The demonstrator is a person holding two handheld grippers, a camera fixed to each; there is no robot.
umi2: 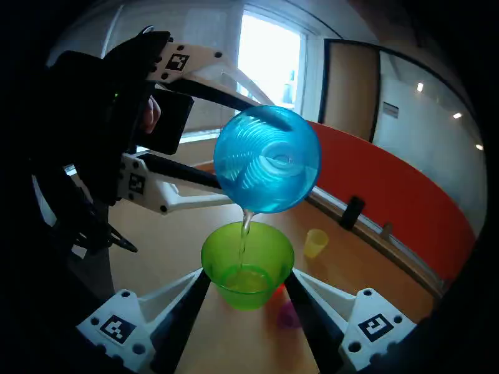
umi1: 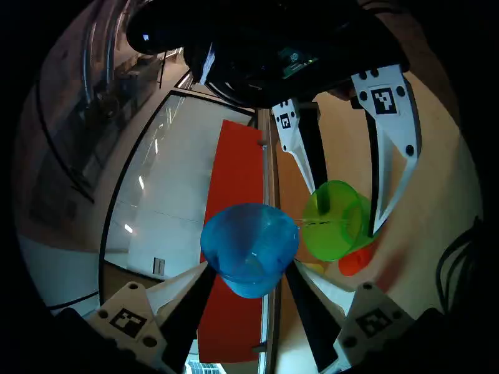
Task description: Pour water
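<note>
Right gripper [umi2: 249,274]: fingers clamped on upright translucent green plastic cup [umi2: 249,292]. Left gripper [umi1: 249,267]: fingers clamped on translucent blue plastic cup [umi1: 249,240], tilted above; thin water stream [umi2: 244,227] falls into green cup.

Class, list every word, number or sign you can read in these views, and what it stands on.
No text can be read.
Wall plaque: too small to read.
Fingers: black-and-white code squares, no words.
Blue cup, green cup: no print visible.
</note>
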